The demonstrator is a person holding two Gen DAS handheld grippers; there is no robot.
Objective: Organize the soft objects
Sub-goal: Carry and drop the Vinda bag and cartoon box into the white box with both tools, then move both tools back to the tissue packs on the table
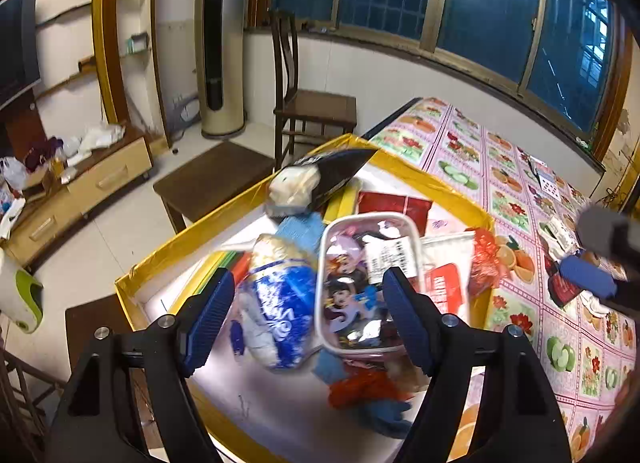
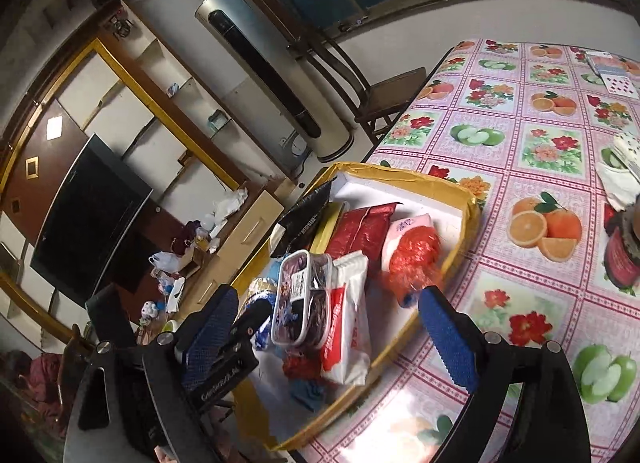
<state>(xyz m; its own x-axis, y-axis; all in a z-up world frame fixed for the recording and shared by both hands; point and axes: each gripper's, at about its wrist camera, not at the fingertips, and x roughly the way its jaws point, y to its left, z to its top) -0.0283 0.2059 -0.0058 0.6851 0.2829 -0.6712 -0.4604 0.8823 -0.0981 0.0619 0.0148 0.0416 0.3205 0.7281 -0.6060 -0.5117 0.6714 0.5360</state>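
Left gripper (image 1: pixel 308 319) spread wide, empty, above blue-white soft pack (image 1: pixel 280 303) in yellow-rimmed box (image 1: pixel 420 175). Right gripper (image 2: pixel 336 339) also wide, empty, straddling box's near rim. Box crowded; floral tablecloth (image 2: pixel 520 183) beside mostly bare.

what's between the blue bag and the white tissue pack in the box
The clear cartoon case lies between the blue bag and the white tissue pack. The left wrist view shows it best.
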